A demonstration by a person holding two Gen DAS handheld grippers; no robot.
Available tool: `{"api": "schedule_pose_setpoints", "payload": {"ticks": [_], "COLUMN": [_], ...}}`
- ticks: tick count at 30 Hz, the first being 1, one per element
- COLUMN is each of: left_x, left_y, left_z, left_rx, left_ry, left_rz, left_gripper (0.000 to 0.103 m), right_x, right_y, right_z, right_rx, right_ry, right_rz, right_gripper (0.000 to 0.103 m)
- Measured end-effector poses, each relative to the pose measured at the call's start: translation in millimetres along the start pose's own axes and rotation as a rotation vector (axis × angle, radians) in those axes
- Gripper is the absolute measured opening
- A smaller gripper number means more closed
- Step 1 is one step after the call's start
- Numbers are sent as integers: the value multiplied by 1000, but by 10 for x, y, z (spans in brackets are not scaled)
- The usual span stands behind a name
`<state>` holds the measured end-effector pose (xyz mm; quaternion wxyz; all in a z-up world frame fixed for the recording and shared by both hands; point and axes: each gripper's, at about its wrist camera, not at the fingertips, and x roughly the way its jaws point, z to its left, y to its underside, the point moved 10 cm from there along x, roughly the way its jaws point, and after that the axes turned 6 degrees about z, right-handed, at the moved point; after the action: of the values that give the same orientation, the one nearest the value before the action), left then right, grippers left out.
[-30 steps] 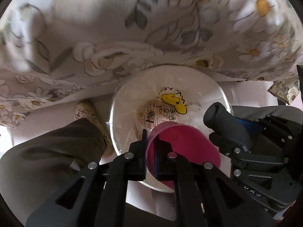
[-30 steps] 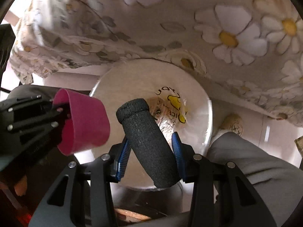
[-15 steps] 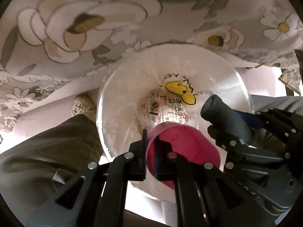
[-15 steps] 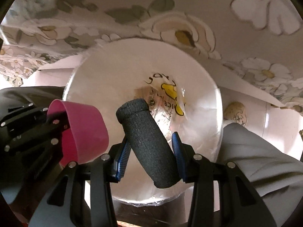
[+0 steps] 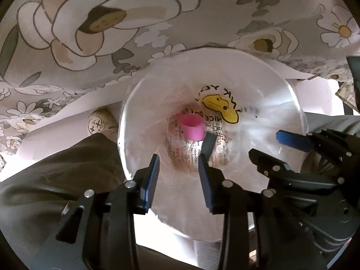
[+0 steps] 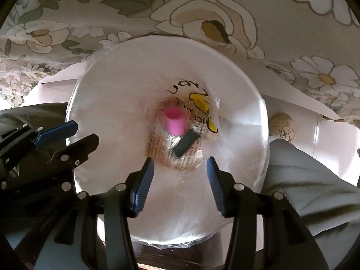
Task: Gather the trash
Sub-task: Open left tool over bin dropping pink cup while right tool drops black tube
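A white trash bin [image 5: 144,103] lined with a clear printed bag stands below both grippers; it also shows in the right wrist view [image 6: 117,72]. A pink cup [image 5: 192,127] and a black foam cylinder [image 5: 208,145] lie at its bottom, seen also in the right wrist view as the cup [image 6: 175,121] and cylinder [image 6: 186,144]. My left gripper [image 5: 177,164] is open and empty above the bin. My right gripper [image 6: 180,168] is open and empty above the bin, also seen at the right of the left wrist view [image 5: 279,148].
A floral tablecloth [image 5: 112,22] hangs over the bin's far side. The person's trouser legs [image 5: 56,168] and slippered feet [image 6: 282,128] flank the bin on a pale floor.
Both grippers opened. The pink cup left the left gripper and the black cylinder left the right gripper; both now lie in the bin's bottom.
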<state>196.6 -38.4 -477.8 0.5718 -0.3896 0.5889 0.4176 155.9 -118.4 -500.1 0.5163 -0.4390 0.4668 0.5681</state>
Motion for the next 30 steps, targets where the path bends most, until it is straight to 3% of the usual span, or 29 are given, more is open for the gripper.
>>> {"api": "schedule_pose_setpoints", "payload": {"ticks": [19, 30], "left_x": [-65, -598], "left_y": [17, 1], "left_z": [11, 113], "left_rx": [-9, -18], "left_ry": [-22, -37], "left_rz": [-20, -123], "left_gripper": [37, 37], "right_x": [-175, -714], "right_y": [-22, 19], "right_z": [11, 126], "right_rx": [-9, -60], "right_ry": [5, -6], "right_rz": [-38, -138], "right_gripper": [51, 51]}}
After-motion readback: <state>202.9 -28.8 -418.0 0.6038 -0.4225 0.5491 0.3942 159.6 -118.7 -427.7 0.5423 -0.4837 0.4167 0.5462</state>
